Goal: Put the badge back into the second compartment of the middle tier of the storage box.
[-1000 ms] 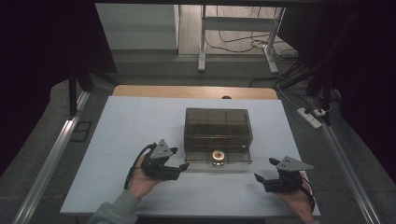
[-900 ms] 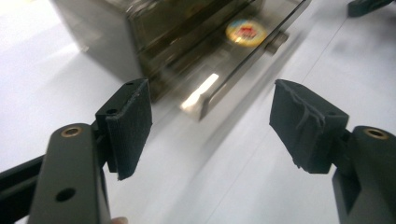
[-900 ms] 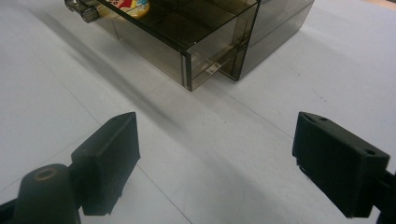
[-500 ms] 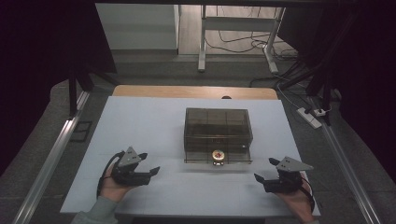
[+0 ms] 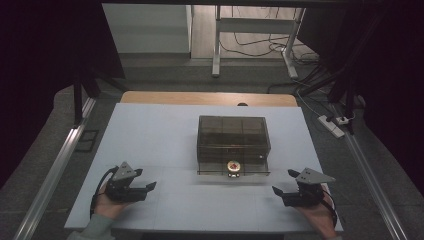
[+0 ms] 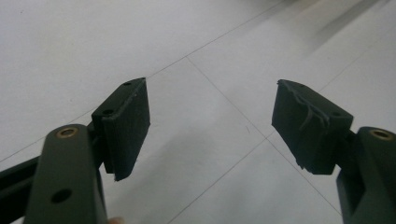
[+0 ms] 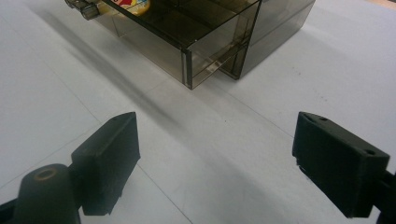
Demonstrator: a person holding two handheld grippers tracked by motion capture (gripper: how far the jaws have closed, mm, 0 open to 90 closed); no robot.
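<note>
Legible text: none found.
Round object (image 5: pixel 233 166) in smoked drawer box (image 5: pixel 233 137): red-yellow print noted, too small to be read.

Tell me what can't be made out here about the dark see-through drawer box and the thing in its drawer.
- Small round yellow and red item in the open drawer: too small in the high view; cut off by the top edge in the right gripper view.
- Dark translucent plastic drawer box: the smoky walls blur its inner compartments, so any other contents cannot be told.
- Drawer handle: partly cropped, right gripper view.
</note>
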